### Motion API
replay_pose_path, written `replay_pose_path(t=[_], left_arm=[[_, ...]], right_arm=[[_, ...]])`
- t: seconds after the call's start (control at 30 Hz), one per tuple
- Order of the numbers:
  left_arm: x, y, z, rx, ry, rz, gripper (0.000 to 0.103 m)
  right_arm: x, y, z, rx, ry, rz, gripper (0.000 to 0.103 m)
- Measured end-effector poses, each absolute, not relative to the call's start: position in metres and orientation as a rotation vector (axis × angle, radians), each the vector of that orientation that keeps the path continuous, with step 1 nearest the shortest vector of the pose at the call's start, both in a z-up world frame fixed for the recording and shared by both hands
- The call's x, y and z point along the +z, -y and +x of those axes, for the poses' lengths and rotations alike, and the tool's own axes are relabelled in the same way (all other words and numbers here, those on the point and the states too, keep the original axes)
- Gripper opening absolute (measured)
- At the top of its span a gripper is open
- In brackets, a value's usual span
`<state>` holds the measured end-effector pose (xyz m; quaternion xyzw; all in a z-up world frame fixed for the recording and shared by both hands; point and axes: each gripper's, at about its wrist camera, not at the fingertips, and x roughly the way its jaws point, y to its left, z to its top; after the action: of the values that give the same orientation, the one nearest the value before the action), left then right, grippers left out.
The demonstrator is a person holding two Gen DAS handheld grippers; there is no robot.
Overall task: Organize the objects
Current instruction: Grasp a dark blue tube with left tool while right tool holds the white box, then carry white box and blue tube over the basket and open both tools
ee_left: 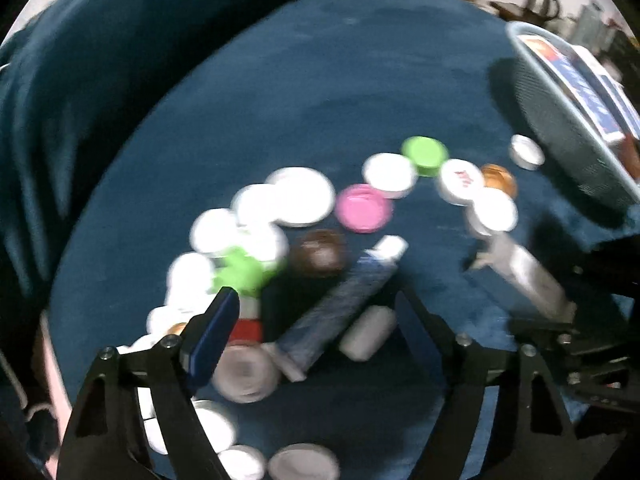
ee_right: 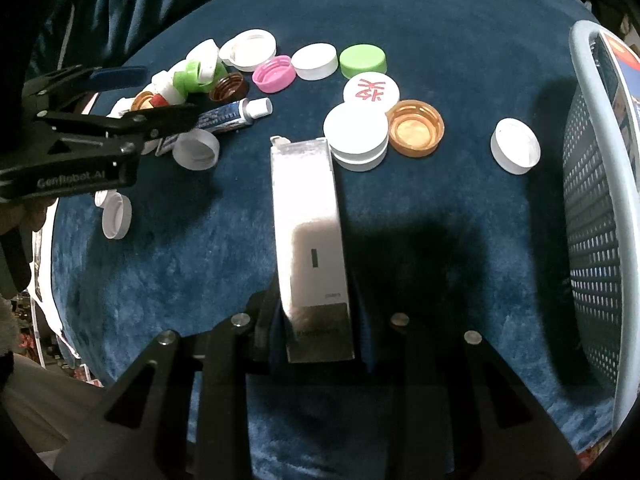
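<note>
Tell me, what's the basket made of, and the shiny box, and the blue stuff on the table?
The basket looks like hard plastic: a smooth pale rim and walls full of small moulded holes. The box in the right gripper seems to be glossy cardboard with a silvery finish; one end flap is open. The tablecloth looks like soft velvety fabric, with fuzzy, uneven sheen.
</note>
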<state>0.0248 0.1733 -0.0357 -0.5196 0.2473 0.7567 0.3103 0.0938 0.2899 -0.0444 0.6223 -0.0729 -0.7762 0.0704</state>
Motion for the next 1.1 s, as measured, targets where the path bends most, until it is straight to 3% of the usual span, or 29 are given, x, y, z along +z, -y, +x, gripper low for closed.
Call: replay_pose_path(t=[0.2, 0.33, 0.43, 0.57, 0.7, 0.77, 0.87, 0.93, 0.97, 1.03, 1.1], left_arm=[[-0.058, -0.180, 0.017, 1.874, -0.572, -1.477, 0.063], [-0.062, -0.173, 0.001, 1.845, -0.380, -1.544, 0.062], [-0.065, -0.173, -0.009, 1.904, -0.373, -1.568, 0.057], [-0.063, -0.169, -0.023, 1.960, -0.267, -1.603, 0.035], [-0.059, -0.156, -0.036, 1.970, -0.129, -1.646, 0.022], [-0.062, -0.150, -0.040, 1.960, -0.064, -1.671, 0.020], [-0.069, -0.160, -0.027, 1.943, -0.155, -1.686, 0.023], [-0.068, -0.167, -0.021, 1.952, -0.270, -1.641, 0.024], [-0.067, -0.166, -0.022, 1.945, -0.255, -1.651, 0.023], [-0.064, -0.158, -0.027, 1.938, -0.157, -1.668, 0.019], [-0.055, -0.151, -0.030, 1.950, -0.107, -1.652, 0.017]], right_arm=[[-0.047, -0.295, 0.094, -2.336, 0.224, 1.870, 0.031], [-0.050, -0.297, 0.094, -2.343, 0.213, 1.869, 0.032], [-0.049, -0.298, 0.090, -2.347, 0.212, 1.870, 0.032], [-0.032, -0.269, 0.101, -2.356, 0.213, 1.876, 0.035], [-0.031, -0.267, 0.103, -2.368, 0.291, 1.862, 0.050], [-0.030, -0.268, 0.105, -2.402, 0.331, 1.848, 0.050], [-0.032, -0.266, 0.107, -2.423, 0.327, 1.848, 0.050], [-0.032, -0.263, 0.107, -2.430, 0.296, 1.856, 0.048], [-0.032, -0.263, 0.108, -2.432, 0.288, 1.857, 0.048], [-0.030, -0.264, 0.109, -2.463, 0.270, 1.848, 0.029], [-0.027, -0.268, 0.112, -2.474, 0.326, 1.819, 0.029]])
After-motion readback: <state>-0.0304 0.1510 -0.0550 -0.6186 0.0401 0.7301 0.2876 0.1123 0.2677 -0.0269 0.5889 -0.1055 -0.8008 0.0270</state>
